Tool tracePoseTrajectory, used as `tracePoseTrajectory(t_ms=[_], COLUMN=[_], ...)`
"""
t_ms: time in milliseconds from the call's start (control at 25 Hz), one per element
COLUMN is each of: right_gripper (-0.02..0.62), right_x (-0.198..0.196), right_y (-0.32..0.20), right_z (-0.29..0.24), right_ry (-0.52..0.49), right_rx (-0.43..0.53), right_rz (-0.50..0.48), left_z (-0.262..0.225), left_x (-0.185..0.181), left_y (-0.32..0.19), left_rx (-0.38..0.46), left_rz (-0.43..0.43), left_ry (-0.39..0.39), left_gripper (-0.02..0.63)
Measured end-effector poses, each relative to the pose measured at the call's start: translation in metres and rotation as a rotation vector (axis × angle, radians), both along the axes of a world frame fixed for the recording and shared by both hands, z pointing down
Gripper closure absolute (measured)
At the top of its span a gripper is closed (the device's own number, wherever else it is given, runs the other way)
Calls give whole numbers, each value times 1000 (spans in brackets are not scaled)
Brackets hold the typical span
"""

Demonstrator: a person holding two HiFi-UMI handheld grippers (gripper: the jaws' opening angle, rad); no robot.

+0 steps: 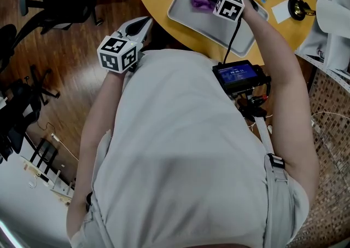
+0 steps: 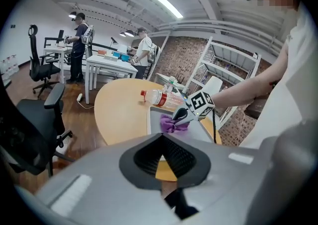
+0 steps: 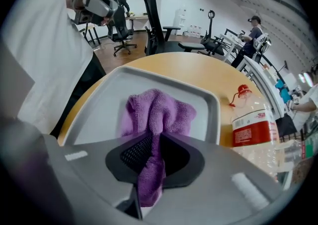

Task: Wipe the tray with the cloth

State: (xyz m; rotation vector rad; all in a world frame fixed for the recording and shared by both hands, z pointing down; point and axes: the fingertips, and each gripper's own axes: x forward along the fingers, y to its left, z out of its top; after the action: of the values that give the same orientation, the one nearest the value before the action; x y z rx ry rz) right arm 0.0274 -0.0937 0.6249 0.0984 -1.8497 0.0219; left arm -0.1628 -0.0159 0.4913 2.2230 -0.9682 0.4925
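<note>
Gripping a bunched fold of the cloth (image 3: 160, 112) in my right gripper (image 3: 155, 135), I am resting it on the tray (image 3: 97, 107) just ahead of the jaws, judging it soft, light and floppy, while my left gripper (image 2: 161, 138) is hanging closed and empty, well back.

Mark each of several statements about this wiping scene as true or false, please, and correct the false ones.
1. The right gripper is shut on the purple cloth. True.
2. The cloth hangs clear above the tray. False: it rests on the tray's surface.
3. The left gripper grips the tray's rim. False: it is shut on nothing, away from the tray.
4. A red-capped bottle lies on the table beside the tray. True.
</note>
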Motion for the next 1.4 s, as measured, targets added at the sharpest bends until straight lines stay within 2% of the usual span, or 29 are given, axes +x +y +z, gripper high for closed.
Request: tracePoseTrajectory(t_ms=[440,600,720,1160,1280,1400], right_gripper=[541,541,545,544,545,549], right_x=[11,7,-2,-28,-36,-37], right_y=[-58,-75,-80,-92,-99,-100], right_z=[7,18,20,8,4,4], right_ry=[46,140,186,111,84,113], right_rx=[94,198,224,149,163,219], right_rz=[75,48,68,109,158,162], left_z=[11,16,19,15,13,15], left_x=[-15,-25,-33,-39,-40,-44], left_y=[-9,-16,-18,5,10,13], left_rx=[-32,-36,-38,-39,-37,-44], left_rz=[-40,-37,-48,-106,-123,-128], left_ry=[5,10,15,9,-1,-5], left_gripper=[606,606,606,606,606,606])
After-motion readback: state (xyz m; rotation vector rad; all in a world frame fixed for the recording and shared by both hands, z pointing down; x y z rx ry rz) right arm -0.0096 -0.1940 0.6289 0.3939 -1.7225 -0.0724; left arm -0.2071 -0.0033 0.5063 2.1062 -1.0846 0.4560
